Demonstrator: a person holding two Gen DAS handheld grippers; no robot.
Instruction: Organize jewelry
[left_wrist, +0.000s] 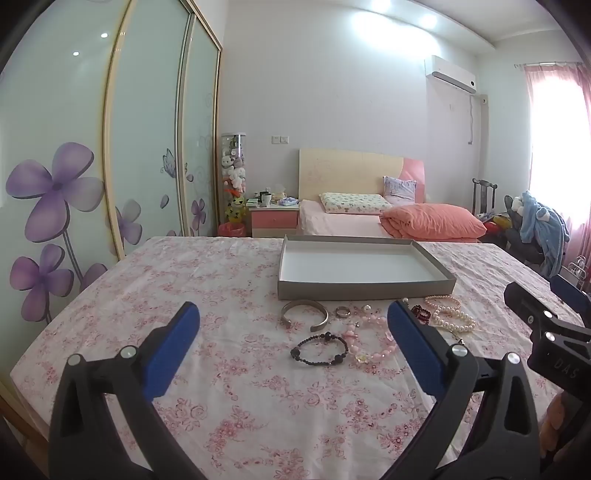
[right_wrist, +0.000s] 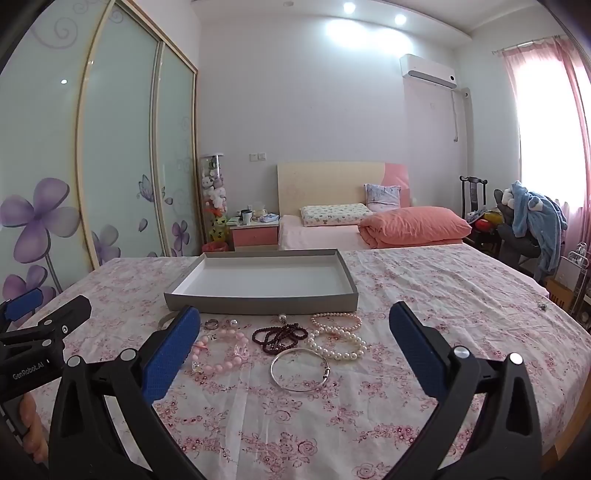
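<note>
Nothing is picked up yet: both claws, left (left_wrist: 293, 334) and right (right_wrist: 294, 334), hover with jaws spread wide and empty over the desk (left_wrist: 110, 295). The jewelry lies loose on the cloth just in front of the empty tray (left_wrist: 365, 288). Next, I judge, one claw must drop onto a piece, perhaps the black bracelet (left_wrist: 320, 349), and close gently. Only the right view shows the thin bangle (right_wrist: 300, 369); only the left shows the whole cuff (left_wrist: 304, 314).
</note>
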